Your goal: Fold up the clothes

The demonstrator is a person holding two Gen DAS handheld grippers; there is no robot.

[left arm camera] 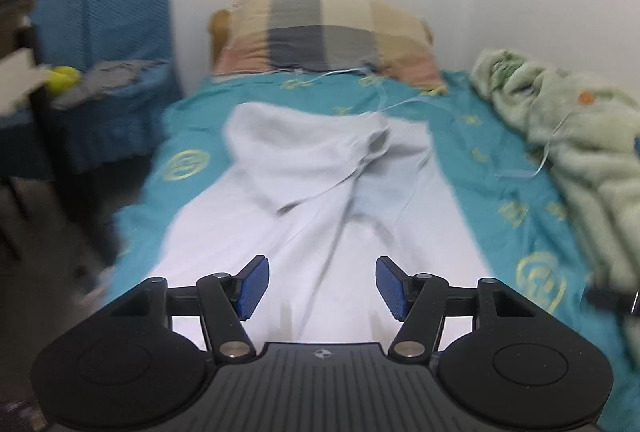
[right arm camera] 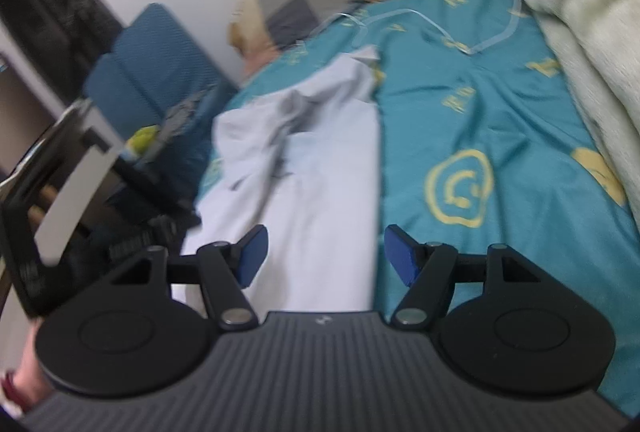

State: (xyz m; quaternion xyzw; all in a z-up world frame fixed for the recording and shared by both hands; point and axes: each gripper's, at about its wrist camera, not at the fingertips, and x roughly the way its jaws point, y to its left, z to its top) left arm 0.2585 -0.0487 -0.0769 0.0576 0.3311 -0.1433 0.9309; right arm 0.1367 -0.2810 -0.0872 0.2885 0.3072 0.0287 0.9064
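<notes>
A teal bedsheet [left arm camera: 192,120] is spread over the bed, and bare margins of it are seen on both sides of the white garment [left arm camera: 320,192] laid along its middle. A checked pillow [left arm camera: 320,32] is set beyond the garment's far edge, a green blanket [left arm camera: 560,136] along the sheet's right edge. The left gripper [left arm camera: 322,288] and the right gripper [right arm camera: 324,256] are held with jaws apart over the garment's near end, nothing clamped.

Pale lavender-white garment [left arm camera: 320,200], plain, on teal bedsheet [left arm camera: 492,168] printed with yellow round emblems. Checked pillow [left arm camera: 320,32] in beige, grey, pink. Pale green fleecy blanket [left arm camera: 568,136] with an orange spot. Dark blue ribbed chair [left arm camera: 116,8]. Blue pads [left arm camera: 252,288] on black fingers.
</notes>
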